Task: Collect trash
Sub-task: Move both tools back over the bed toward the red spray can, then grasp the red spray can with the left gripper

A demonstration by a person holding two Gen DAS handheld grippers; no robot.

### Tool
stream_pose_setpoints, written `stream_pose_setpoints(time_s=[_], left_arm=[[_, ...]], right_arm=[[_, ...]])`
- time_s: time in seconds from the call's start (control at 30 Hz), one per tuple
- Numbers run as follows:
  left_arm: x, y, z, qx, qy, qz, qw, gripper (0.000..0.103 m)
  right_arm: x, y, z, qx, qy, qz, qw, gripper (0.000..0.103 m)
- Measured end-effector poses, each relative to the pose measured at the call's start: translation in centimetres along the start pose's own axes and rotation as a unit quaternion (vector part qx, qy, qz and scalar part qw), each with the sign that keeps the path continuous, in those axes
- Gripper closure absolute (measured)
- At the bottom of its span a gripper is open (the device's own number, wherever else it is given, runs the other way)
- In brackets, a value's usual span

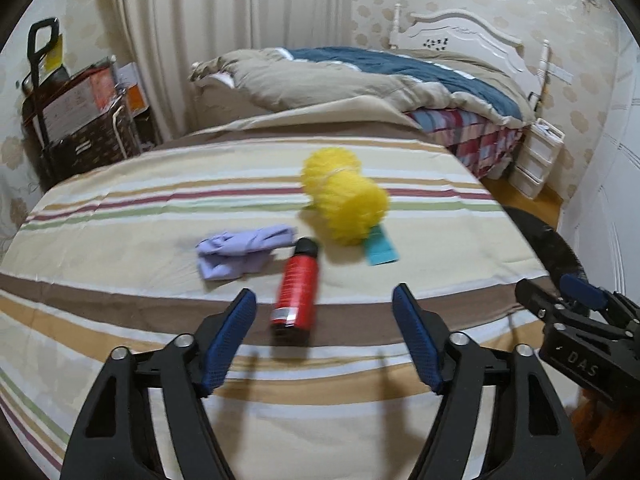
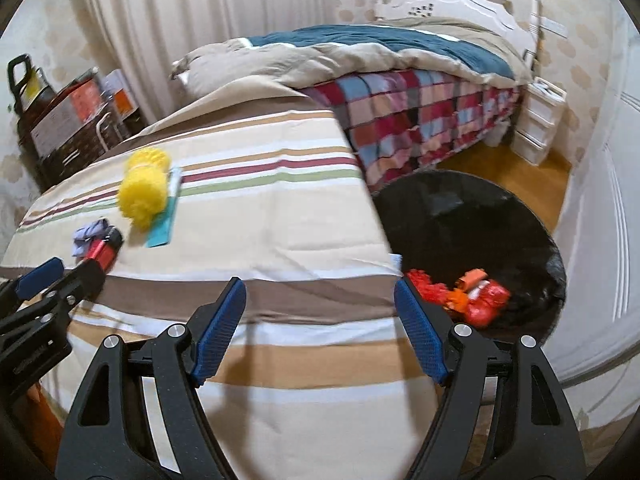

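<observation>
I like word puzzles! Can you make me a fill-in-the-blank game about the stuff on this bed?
1. The spiky ball on the bed is ____.
2. The can with the black cap is ____.
3. Under the ball lies a teal ____.
4. The bin beside the bed already holds ____ trash.

Missing words: yellow; red; card; red

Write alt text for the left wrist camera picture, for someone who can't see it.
An open two-finger left gripper hangs over a striped bedspread, aimed at a red can lying between a crumpled lilac cloth and a yellow mesh puff on a teal card. The right gripper shows at the right edge, an unmade bed behind.
</observation>
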State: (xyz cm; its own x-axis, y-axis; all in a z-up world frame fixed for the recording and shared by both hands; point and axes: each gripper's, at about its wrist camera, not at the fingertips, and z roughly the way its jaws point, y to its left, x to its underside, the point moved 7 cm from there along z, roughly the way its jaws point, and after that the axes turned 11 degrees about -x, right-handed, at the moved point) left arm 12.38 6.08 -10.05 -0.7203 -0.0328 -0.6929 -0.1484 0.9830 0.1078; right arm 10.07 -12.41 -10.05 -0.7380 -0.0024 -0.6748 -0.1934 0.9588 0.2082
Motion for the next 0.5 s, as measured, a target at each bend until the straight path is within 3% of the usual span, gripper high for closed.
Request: stream_pose_setpoints(time_s=[0.3,0.37,0.5], left_arm=[[0.8,1.1,1.7,0.018,0.039,-0.005,0.9991,0.055],[0.9,1.0,2.1,0.026,0.049,-0.004,0.9985,0.066],[1.0,0.9,2.2,0.024,0.047,0.004,0.9986,0.076]], right_arm=[[-0.2,2.4,1.4,-0.007,0.016,-0.023,1.000,0.028],[-0.2,2.7,1.5,-0.008,0.017,-0.026,0.999,0.028],[-0.2,3.1,1.8,-0.010,0.020,-0.031,0.999,0.028]])
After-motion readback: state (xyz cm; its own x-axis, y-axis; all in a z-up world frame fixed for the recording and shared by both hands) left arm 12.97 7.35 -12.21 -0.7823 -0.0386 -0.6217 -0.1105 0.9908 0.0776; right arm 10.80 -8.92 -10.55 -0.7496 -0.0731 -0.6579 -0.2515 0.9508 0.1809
